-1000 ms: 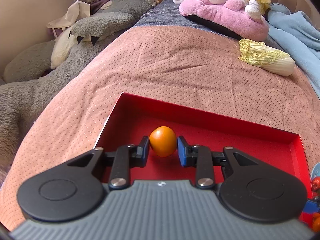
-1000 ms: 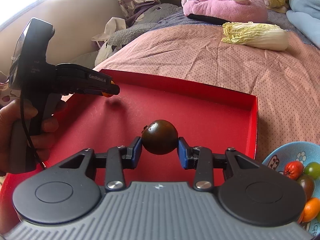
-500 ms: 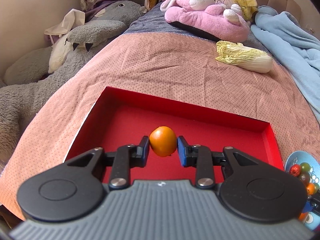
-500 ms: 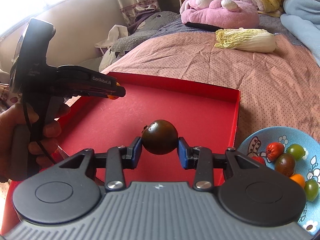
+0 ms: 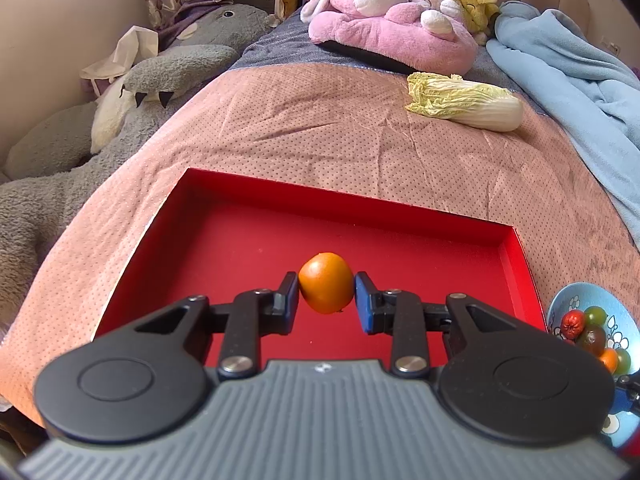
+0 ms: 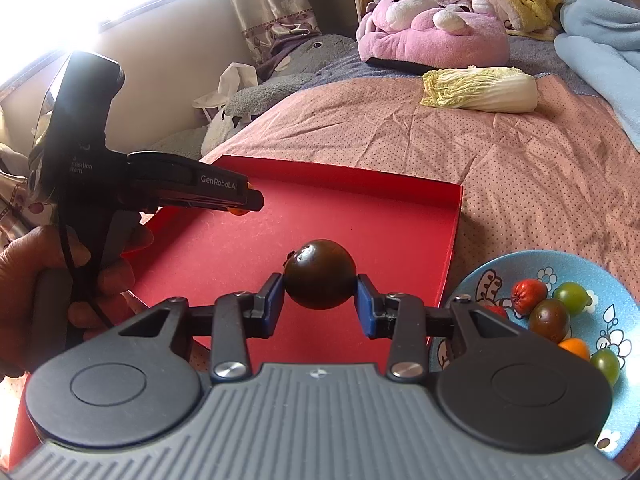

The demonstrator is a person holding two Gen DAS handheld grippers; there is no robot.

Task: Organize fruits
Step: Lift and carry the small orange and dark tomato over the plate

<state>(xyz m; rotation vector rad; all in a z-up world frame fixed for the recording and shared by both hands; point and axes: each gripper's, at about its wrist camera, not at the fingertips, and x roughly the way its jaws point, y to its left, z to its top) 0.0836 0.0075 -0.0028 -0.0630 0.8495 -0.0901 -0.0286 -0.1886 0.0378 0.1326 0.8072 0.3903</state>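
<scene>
My left gripper (image 5: 326, 289) is shut on a small orange tomato (image 5: 326, 282) and holds it above the red tray (image 5: 240, 240). My right gripper (image 6: 320, 286) is shut on a dark brown tomato (image 6: 320, 274) above the tray's (image 6: 380, 220) near right part. The left gripper (image 6: 240, 200) also shows in the right wrist view, at the left over the tray, with a bit of orange at its tip. A blue patterned plate (image 6: 624, 320) to the right of the tray holds several small tomatoes, red, green, dark and orange; it also shows in the left wrist view (image 5: 576, 300).
The tray and plate lie on a pink dotted bedspread (image 5: 360, 140). A napa cabbage (image 5: 464, 106) lies beyond the tray. A pink plush (image 5: 392, 36), a grey plush (image 5: 180, 68) and a blue blanket (image 5: 580, 80) line the far and side edges.
Both grippers have drawn back and risen with their tomatoes still held. More of the tray and the blue plate have come into both views.
</scene>
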